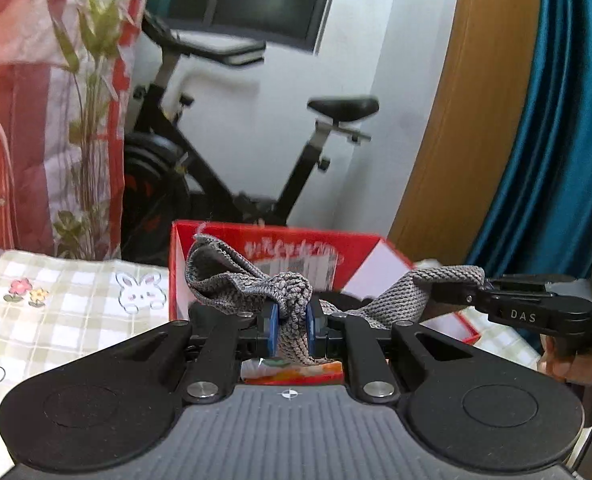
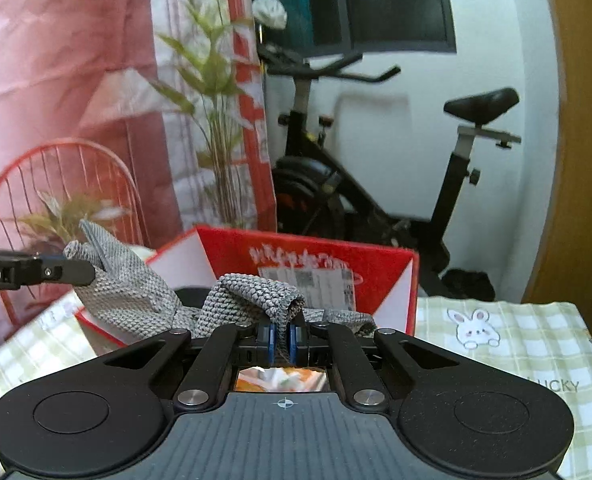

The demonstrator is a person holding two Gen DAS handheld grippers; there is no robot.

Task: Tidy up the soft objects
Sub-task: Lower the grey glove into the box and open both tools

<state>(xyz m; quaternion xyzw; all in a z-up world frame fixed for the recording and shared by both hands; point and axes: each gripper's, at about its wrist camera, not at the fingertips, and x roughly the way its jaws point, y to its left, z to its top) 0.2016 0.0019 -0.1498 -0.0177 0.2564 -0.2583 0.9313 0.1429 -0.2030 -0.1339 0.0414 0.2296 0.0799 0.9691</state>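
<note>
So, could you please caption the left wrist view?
Both hand-held grippers hold a grey knitted cloth above a red cardboard box.

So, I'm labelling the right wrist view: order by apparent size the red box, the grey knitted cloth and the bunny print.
1. red box
2. grey knitted cloth, nearer the camera, so only apparent
3. bunny print

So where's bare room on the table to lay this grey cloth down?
Bare checked tablecloth left of the red box, and more to its right. The box middle is crowded: both tongs grip the grey cloth there.
</note>
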